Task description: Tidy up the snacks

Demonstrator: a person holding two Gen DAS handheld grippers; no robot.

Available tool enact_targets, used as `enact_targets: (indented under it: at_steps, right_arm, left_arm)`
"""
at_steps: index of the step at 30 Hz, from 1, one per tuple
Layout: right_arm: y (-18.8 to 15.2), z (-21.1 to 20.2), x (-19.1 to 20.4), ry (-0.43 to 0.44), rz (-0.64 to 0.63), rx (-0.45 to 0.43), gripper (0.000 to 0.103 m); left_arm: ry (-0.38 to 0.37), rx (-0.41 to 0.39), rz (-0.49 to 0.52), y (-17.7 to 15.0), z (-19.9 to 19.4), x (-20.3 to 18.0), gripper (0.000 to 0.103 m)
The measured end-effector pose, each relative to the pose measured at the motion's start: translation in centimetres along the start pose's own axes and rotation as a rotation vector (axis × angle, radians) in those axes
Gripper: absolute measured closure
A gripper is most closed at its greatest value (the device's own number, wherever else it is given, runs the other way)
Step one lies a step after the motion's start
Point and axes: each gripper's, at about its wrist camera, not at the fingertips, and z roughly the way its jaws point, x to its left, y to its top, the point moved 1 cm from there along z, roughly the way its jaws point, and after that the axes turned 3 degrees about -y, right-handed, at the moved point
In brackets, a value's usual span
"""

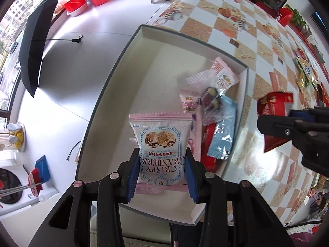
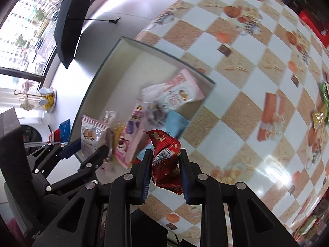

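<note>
Left wrist: we clamp a pink packet (image 1: pixel 162 150) over the box (image 1: pixel 115 78) on the checkered table (image 1: pixel 246 47); our right gripper (image 2: pixel 164 164) pinches a red packet (image 2: pixel 166 156); an umbrella (image 1: pixel 35 47) lies on the floor (image 1: pixel 86 20).

Left gripper (image 1: pixel 162 171): matte black plastic linkage with two parallel fingers (image 1: pixel 132 177), each faced on its inner side with a ribbed blue pad. Round silver pivot pins mark the joints, and triangular cut-outs lighten the outer arms. Right gripper (image 2: pixel 164 173): the same build, with black fingers (image 2: pixel 188 177), blue ribbed pads, silver pins and triangular openings. Seen from the side in the left wrist view, it shows a small cross-head screw and a blue pad edge, though motion blur softens the detail.
</note>
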Motion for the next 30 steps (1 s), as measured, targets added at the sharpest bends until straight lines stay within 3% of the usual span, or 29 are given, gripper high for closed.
enact_targets:
  at_steps: [3, 5, 6, 8, 11, 15, 17, 20, 25, 30]
  right_arm:
    - [0.8, 1.2, 1.3, 0.005, -0.03, 0.017, 0.076]
    - [1.2, 2.1, 2.0, 0.011, -0.048, 0.044, 0.074]
    - [1.2, 2.4, 2.2, 0.006, -0.054, 0.057, 0.067]
    - [1.0, 2.4, 2.4, -0.01, -0.055, 0.064, 0.0]
    - [0.4, 1.7, 2.4, -0.032, -0.059, 0.034, 0.0]
    - [-0.5, 0.7, 1.8, -0.102, -0.067, 0.038, 0.0]
    - [-1.1, -0.4, 1.4, -0.113, -0.072, 0.026, 0.0]
    - [-2.2, -1.9, 0.9, -0.143, -0.083, 0.001, 0.0]
    - [-3.4, -3.5, 0.5, -0.171, -0.114, -0.013, 0.0]
    - [-3.7, -4.6, 0.3, -0.182, -0.145, -0.041, 0.0]
  left_arm:
    - [-0.01, 0.009, -0.01, -0.2, 0.5, 0.5, 0.055]
    - [0.004, -0.005, -0.012, -0.3, 0.5, 0.6, 0.034]
    - [0.021, -0.022, -0.013, -0.4, 0.3, 0.7, 0.02]
    - [0.021, -0.039, -0.002, -0.5, -0.1, 0.7, 0.02]
    - [0.013, 0.002, 0.016, -0.7, 0.2, 0.7, 0.016]
    - [0.065, -0.05, 0.034, -1.2, -1.2, 0.8, 0.016]
    - [0.053, -0.063, 0.038, -1.4, -2.2, 0.9, 0.016]
    - [0.027, -0.023, 0.038, -1.6, -2.8, 0.9, 0.016]
    - [0.094, 0.002, 0.093, -2.0, -3.4, -0.8, 0.016]
    - [0.08, 0.03, 0.11, -1.9, -3.4, -2.9, 0.016]
